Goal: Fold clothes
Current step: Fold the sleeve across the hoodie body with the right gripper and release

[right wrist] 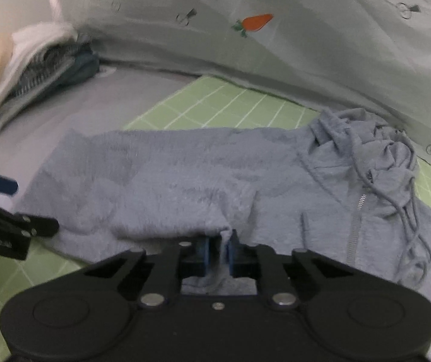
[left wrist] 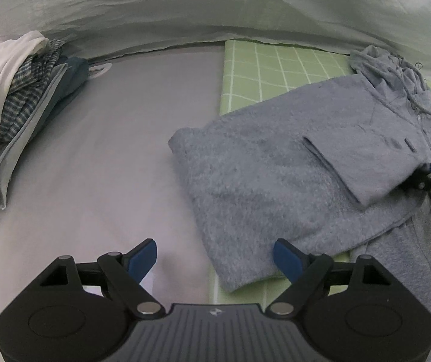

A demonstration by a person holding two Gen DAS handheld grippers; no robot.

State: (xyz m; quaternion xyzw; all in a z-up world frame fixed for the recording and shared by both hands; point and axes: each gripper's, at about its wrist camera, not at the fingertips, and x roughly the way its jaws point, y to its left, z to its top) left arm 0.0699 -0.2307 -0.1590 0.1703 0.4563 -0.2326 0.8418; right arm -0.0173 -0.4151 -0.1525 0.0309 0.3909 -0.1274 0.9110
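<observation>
One grey fleece zip-up hoodie (right wrist: pixel 161 181) is laid across a green mat with a white grid (right wrist: pixel 215 105), which rests on a grey bed sheet (left wrist: pixel 94 150). The hoodie's lower right portion is cut off by the frame edge in both views, and part of its near edge is hidden behind the right gripper (right wrist: pixel 219 249). That gripper's fingers are nearly closed, with a fold of the hoodie's fabric pinched between the blue pads (right wrist: pixel 203 253). The left gripper (left wrist: pixel 215 259) is held just above the near left corner of the hoodie; its fingers are spread wide and nothing is gripped between them. One metal zipper (right wrist: pixel 355 220) and a tangle of drawstrings (right wrist: pixel 402 211) are seen at the bunched hood; the number of cord ends cannot be made out. One stack of folded clothes (left wrist: pixel 25 114) lies at the far left, well apart from the hoodie; the count of its items cannot be determined. A pale sheet printed with carrots (left wrist: pixel 245 15) hangs behind.
</observation>
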